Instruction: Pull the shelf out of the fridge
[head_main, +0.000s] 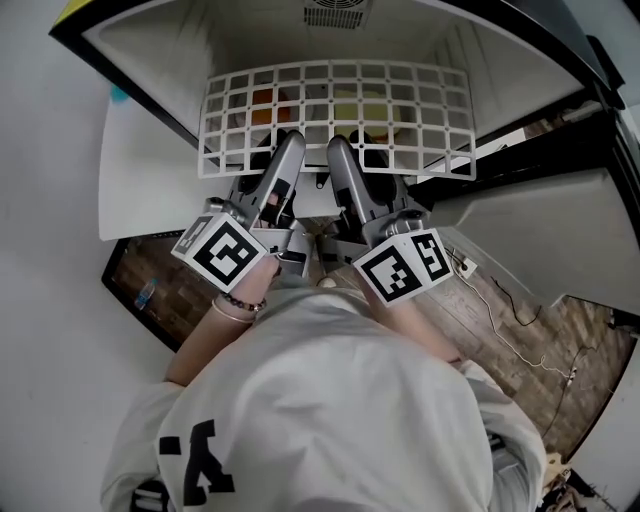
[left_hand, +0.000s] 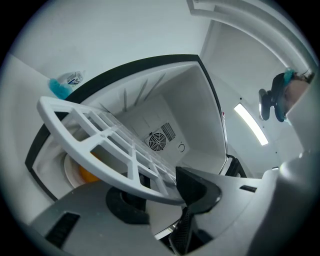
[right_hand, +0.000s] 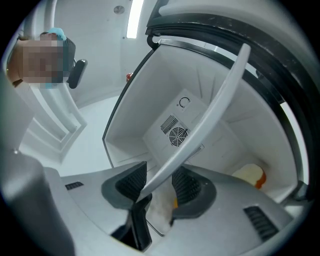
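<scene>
Closest of all in the head view is the person's white shirt (head_main: 330, 400), with black print on it that I cannot read. Past it, each hand holds a gripper. Each gripper has a cube with black and white squares on it, and no words. The left gripper (head_main: 288, 148) and the right gripper (head_main: 342, 150) reach side by side to the front edge of the shelf (head_main: 330, 95). That shelf is a white grid. It sticks part way out of the open fridge (head_main: 160, 40). Through its holes I can see something orange (head_main: 262, 100) and something yellow (head_main: 350, 105) below it. A round fan (head_main: 335, 12) sits in the back wall.

From the left gripper view, the front edge of the shelf runs between the two jaws. The dark pads (left_hand: 197, 187) press on that edge, so this gripper is holding the shelf. Under the shelf is a white plate (left_hand: 69, 172) with an orange thing on it. I cannot tell what the food is. A blue thing (left_hand: 60, 88) lies on top of the fridge.

From the right gripper view, the shelf shows edge-on, like a long white bar. It goes right between the two ribbed pads (right_hand: 187, 185), and they are closed on it. Low down on the right in the fridge is a pale lump with an orange side (right_hand: 250, 176). No view shows words I can read.
</scene>
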